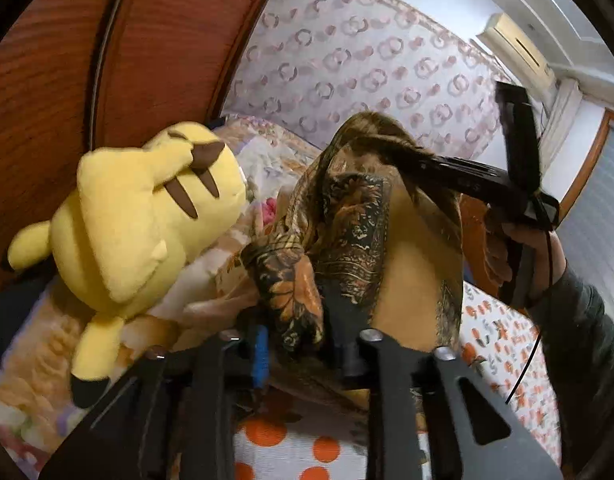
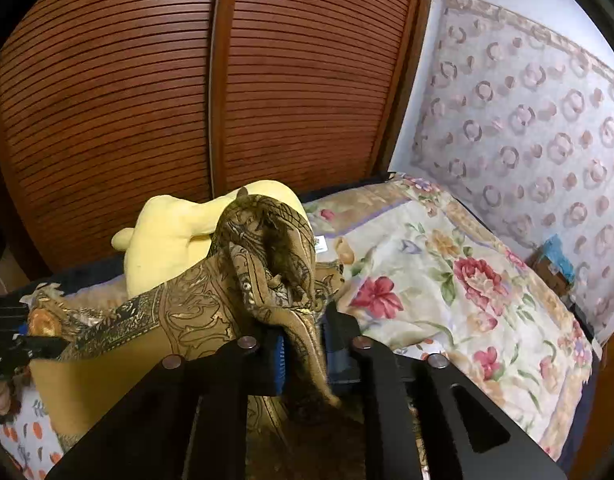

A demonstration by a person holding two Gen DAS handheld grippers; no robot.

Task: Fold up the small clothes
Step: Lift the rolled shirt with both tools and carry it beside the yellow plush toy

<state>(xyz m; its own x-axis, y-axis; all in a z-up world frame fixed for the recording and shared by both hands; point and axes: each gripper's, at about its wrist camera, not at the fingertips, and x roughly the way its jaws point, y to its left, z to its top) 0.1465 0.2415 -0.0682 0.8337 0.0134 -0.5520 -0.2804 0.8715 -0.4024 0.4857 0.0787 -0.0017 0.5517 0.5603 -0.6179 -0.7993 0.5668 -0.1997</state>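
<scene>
Hanging between both tools above the bed point(image 2: 447, 280), the brown patterned scarf point(image 1: 347, 240) looks thin, light and slippery. The left tool point(image 1: 303, 344) and right tool point(image 2: 303, 344) each grip a bunched edge; holding the corners would probably be better.

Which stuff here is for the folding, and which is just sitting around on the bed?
For the folding:
- patterned scarf, stretched between both grippers
- left gripper, at one end
- right gripper, at the other end

Just lying about:
- yellow plush toy
- floral quilt
- dotted bedsheet
- wooden wardrobe doors
- air conditioner
</scene>
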